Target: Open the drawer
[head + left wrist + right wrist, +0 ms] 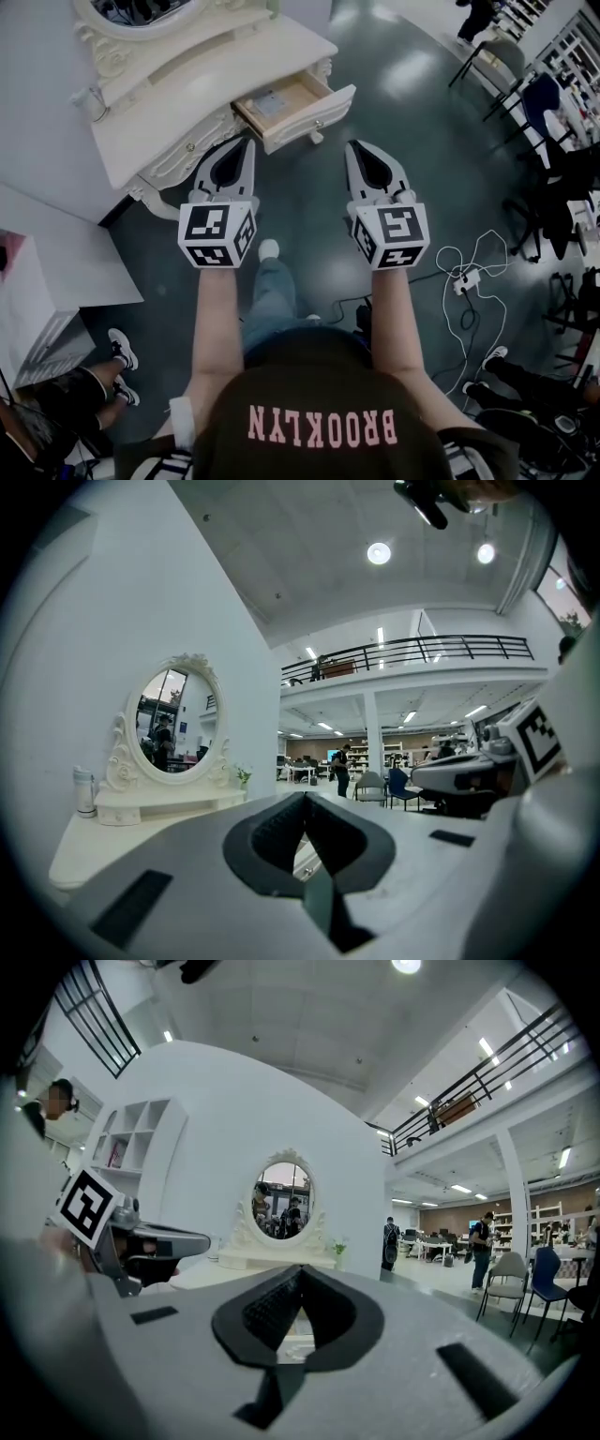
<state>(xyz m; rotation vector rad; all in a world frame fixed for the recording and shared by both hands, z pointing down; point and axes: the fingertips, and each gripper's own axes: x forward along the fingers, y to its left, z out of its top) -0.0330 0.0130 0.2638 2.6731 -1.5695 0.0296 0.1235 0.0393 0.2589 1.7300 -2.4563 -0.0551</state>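
Observation:
The white dressing table (192,105) stands at the upper left of the head view, under its oval mirror (141,11). Its small drawer (281,105) is pulled out, showing a pale wooden inside and a knob (319,123) on its front. My left gripper (249,143) hangs just in front of the drawer's left corner, shut and empty. To the right of the drawer front is my right gripper (352,145), also shut and empty. Neither touches the drawer. Both grippers point level, with the left gripper (305,797) and right gripper (300,1269) facing the mirror (178,719) (284,1196).
A white cabinet (47,281) stands at the left, with another person's feet (120,352) near it. Cables and a power strip (466,279) lie on the grey floor at the right. Dark chairs (553,141) line the right edge. People stand far off in the hall (486,1241).

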